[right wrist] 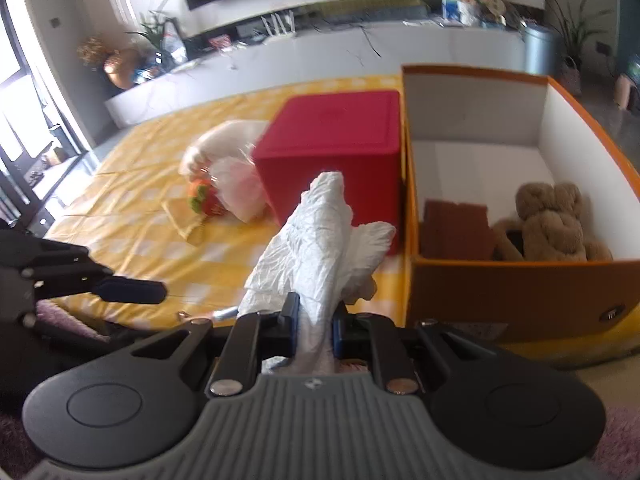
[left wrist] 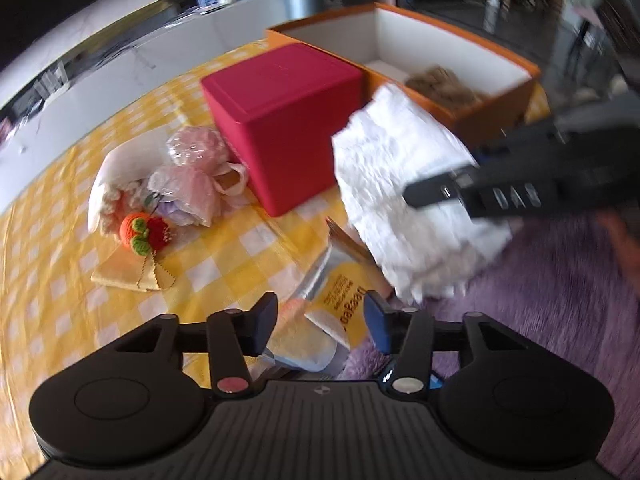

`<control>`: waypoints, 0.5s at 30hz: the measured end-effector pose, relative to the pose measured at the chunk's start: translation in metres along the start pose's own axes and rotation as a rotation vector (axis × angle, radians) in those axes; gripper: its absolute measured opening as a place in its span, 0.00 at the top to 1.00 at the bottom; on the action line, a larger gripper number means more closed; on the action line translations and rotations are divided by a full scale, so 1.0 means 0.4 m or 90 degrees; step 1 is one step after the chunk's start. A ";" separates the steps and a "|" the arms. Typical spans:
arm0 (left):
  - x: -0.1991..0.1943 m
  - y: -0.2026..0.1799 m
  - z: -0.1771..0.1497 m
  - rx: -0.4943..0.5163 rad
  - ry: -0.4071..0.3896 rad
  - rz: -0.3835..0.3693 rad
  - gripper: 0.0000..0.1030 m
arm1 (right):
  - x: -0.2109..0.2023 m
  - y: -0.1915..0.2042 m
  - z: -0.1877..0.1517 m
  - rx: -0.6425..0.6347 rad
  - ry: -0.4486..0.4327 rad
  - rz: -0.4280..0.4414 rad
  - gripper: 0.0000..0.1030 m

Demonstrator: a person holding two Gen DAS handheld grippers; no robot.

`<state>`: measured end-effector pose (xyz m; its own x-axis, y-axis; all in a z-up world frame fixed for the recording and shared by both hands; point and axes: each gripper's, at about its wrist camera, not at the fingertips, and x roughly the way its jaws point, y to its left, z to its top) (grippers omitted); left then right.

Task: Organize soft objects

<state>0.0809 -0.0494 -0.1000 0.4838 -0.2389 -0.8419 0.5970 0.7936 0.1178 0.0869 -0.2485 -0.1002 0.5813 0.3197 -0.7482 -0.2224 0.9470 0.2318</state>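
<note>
Both tongs were in my view. My right gripper (right wrist: 315, 326) had its jaws pressed in on a crumpled white cloth (right wrist: 316, 240), which stood up from the pinch and hung above the near part of the yellow checked tablecloth (right wrist: 132, 196), just left of the orange box (right wrist: 516, 292). My left gripper (left wrist: 322, 320) was spread wide with nothing between its fingers, hovering over a foil packet (left wrist: 324, 300) with a yellow label at the near edge of the cloth.

I judged the job partly done. A brown plush toy (right wrist: 554, 224) and a brown folded piece (right wrist: 458, 230) already lay in the orange box, while the white cloth was in transit and not yet inside. Left on the table were a heap of pinkish bagged things (left wrist: 192, 176), a knitted orange and red fruit (left wrist: 146, 232), a white soft item (left wrist: 120, 164) behind them and a flat yellow cloth square (left wrist: 128, 272).

For room, the box's open top was to the right of the held cloth, and much of its white floor was bare, so I reckoned there was space to drop it in. The near orange wall stood tall, so the cloth would need to clear that rim. A red box (right wrist: 336, 148) sat touching or just beside the orange box's left wall, narrowing the approach from that side. Purple fuzzy fabric (left wrist: 560, 300) lay by the near right edge.
</note>
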 end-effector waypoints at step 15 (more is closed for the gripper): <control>0.138 -0.072 -0.012 0.229 0.055 0.024 0.25 | 0.029 -0.002 0.000 0.002 0.024 -0.030 0.86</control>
<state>0.0873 -0.0828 -0.1525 0.4629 -0.1533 -0.8730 0.7741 0.5497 0.3140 0.0937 -0.2455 -0.1089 0.5609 0.2737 -0.7813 -0.1938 0.9610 0.1974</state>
